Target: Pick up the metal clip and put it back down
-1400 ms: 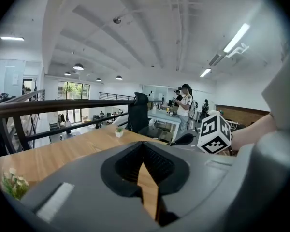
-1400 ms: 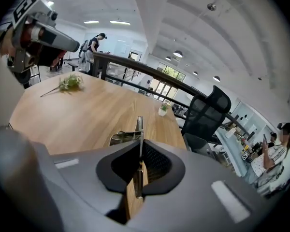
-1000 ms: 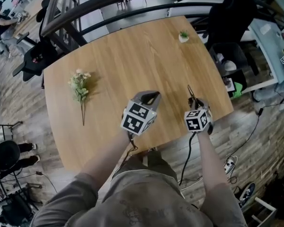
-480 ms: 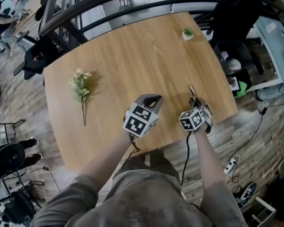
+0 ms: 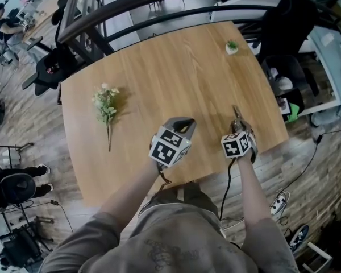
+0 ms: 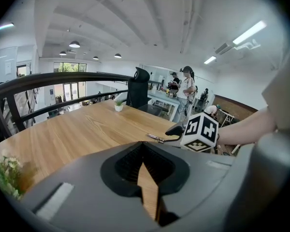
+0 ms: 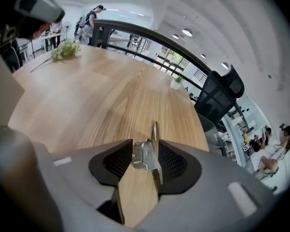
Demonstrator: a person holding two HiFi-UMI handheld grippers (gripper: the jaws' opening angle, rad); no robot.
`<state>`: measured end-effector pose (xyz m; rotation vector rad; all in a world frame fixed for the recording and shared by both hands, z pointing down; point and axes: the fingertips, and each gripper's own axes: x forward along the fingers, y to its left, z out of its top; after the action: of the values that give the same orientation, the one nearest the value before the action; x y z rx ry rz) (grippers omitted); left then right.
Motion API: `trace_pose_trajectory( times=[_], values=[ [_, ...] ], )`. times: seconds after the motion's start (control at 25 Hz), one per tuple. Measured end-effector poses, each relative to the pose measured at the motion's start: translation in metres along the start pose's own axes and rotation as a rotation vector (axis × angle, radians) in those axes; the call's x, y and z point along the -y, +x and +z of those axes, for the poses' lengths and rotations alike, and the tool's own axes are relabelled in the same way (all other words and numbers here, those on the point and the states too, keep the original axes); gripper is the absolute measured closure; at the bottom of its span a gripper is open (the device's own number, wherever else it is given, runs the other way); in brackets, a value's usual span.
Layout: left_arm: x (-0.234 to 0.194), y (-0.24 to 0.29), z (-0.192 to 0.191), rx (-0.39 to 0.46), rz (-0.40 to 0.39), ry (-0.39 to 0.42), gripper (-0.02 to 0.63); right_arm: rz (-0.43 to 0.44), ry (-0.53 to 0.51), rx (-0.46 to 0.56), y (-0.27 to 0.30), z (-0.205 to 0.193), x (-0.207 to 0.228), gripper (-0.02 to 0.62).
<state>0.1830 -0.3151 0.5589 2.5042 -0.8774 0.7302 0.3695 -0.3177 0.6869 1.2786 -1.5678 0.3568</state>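
1. Clip (image 7: 143, 159) between right gripper (image 7: 145, 151) jaws, just opened and no longer pinching, low at table (image 7: 111, 95) edge (contact unclear).
2. Light, stiff, slippery: best pinched across flat body.
3. Left gripper (image 6: 143, 161) clenched, empty.

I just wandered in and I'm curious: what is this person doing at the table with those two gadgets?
A person works at a wooden table with a hand-held gripper in each hand. The right gripper has a metal clip between its tongs, which have just been opening, so the clip looks let go rather than squeezed. Whether it already rests on the table is hard to tell. The left gripper hovers beside it, its tongs shut and empty.
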Motion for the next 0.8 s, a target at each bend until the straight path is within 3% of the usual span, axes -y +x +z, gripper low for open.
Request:
trace_pose_trajectory(
  times=[0.32,0.48,0.8],
  values=[
    [-0.008,-0.05,0.036,0.11,0.04,0.055,0.606,0.067,0.231,0.298,-0.118,0.072,0.018,0.448],
    [-0.006,-0.083,0.068,0.189,0.066,0.115,0.606,0.169,0.282,0.459,-0.189,0.107,0.018,0.453],
    [0.004,-0.156,0.111,0.326,0.111,0.218,0.604,0.214,0.297,0.732,-0.317,0.16,0.015,0.504]
  ],
)
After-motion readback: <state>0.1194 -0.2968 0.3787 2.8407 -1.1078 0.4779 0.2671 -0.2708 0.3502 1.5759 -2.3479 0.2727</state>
